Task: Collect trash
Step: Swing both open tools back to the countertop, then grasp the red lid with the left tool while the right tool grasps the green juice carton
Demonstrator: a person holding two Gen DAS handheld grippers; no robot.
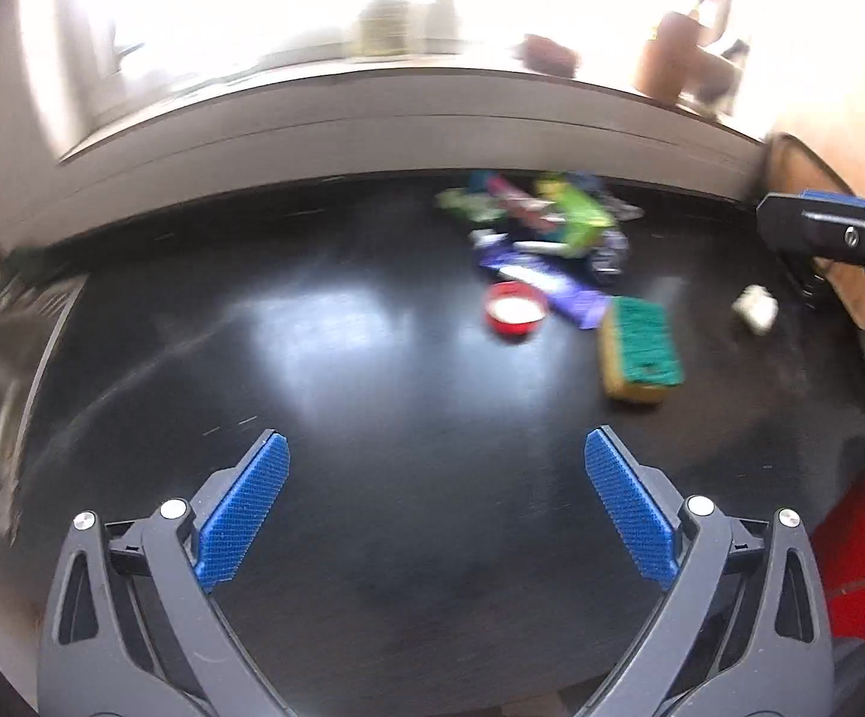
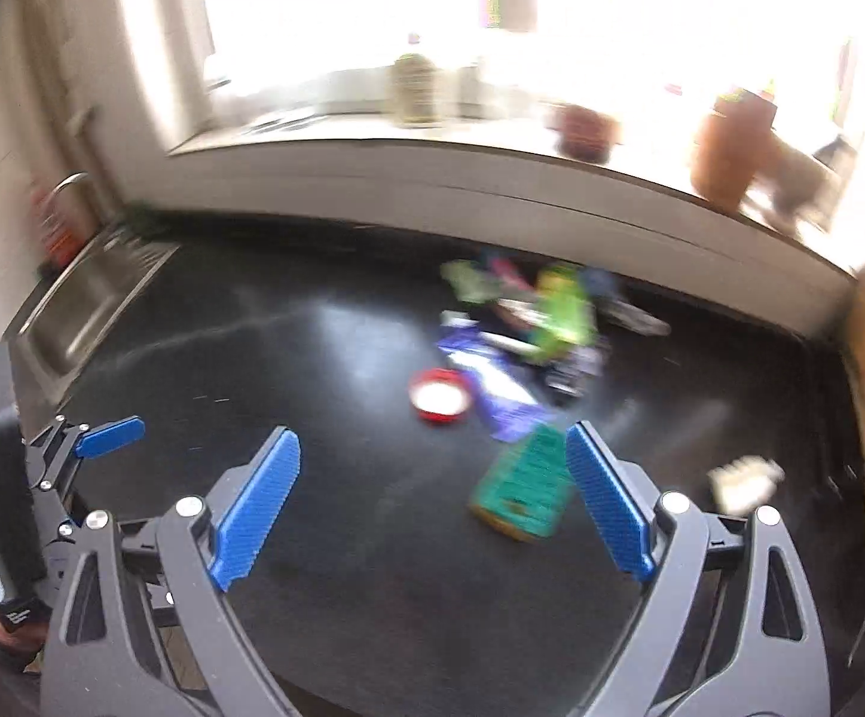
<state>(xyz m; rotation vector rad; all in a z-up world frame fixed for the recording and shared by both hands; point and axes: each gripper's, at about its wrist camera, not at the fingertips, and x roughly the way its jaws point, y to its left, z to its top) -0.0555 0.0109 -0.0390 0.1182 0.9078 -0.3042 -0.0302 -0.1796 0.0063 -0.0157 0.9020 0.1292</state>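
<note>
Presently, left gripper (image 1: pixel 437 466): fingers spread wide, nothing between them, poised over bare black table (image 1: pixel 372 538).
Right gripper (image 2: pixel 432 466): fingers likewise wide and empty; green-topped sponge (image 2: pixel 522 490) shows between their tips, lying on the table beyond, untouched.
Wrapper pile (image 2: pixel 528 322): the trash, green and purple packets heaped near the back wall, well ahead of both, probably gathered for one pickup.
Red bowl (image 2: pixel 439 397): just before the pile.
Crumpled white scrap (image 2: pixel 743 478): apart, rightward.
</note>
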